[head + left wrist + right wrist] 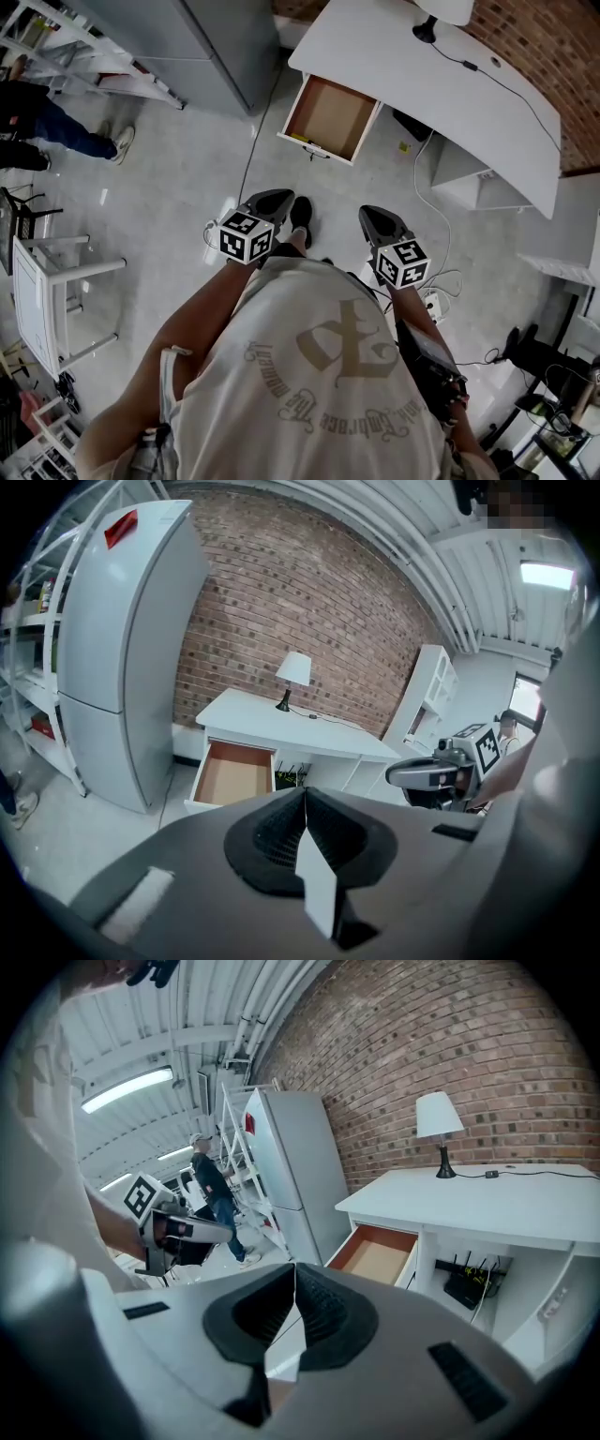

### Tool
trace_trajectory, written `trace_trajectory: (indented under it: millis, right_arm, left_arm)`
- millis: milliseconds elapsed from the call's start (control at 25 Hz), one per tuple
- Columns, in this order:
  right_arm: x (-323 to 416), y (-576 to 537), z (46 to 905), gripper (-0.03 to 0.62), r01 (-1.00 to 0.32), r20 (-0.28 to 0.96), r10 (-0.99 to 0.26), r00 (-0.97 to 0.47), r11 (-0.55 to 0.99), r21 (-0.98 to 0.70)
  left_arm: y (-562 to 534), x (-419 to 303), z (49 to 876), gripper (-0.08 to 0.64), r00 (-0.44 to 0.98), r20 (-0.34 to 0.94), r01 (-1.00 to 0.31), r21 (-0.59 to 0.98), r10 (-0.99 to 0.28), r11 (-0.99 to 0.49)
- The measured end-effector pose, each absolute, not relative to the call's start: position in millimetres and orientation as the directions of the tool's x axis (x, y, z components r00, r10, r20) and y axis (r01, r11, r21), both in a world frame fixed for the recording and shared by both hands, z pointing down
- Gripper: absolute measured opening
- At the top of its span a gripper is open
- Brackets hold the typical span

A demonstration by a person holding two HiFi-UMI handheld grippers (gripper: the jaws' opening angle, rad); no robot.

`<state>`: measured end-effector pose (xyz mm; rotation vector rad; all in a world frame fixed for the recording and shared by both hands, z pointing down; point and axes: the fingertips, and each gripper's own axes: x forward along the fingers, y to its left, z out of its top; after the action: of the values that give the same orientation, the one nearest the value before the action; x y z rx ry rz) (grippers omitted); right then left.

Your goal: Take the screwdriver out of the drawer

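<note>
left gripper (305,797) jaws pressed together, nothing between | right gripper (292,1277) same | both well apart from open drawer (330,111) | slim yellow shape, likely screwdriver (301,140), along drawer's front wall | bare floor (187,187) between; fridge (206,47) left, desk (422,84) right | shirt (328,375) lettering unreadable

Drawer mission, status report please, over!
Fingers shut, empty: left gripper, right gripper. Open drawer ahead; small yellow item at its front, maybe the screwdriver. One cable lies between.
</note>
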<state>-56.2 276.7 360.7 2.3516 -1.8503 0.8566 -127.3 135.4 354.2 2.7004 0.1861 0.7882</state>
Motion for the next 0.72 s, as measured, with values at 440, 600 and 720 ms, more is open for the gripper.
trace_trajectory:
  millis: [440,600,720]
  right_arm:
    - [-2.8,244.3,363.8,0.006,-0.895,0.480,-0.860,0.170,-0.339,-0.289]
    - [16.1,225.1,360.2,0.006,-0.891,0.486,-0.853,0.189,-0.357,-0.281]
    - [30.6,212.8,360.2,0.006,-0.884,0.488,-0.847,0.209,-0.378,-0.277]
  left_arm:
    - [92.1,-56.6,359.3,0.006,0.831,0.489,0.080,0.366,0.265,-0.927]
    - [74.5,-39.4,361.0,0.006,0.822,0.493,0.099,0.370,0.285,-0.924]
    - [63.4,-25.5,361.7,0.006,0.814,0.494,0.121,0.370,0.305,-0.921]
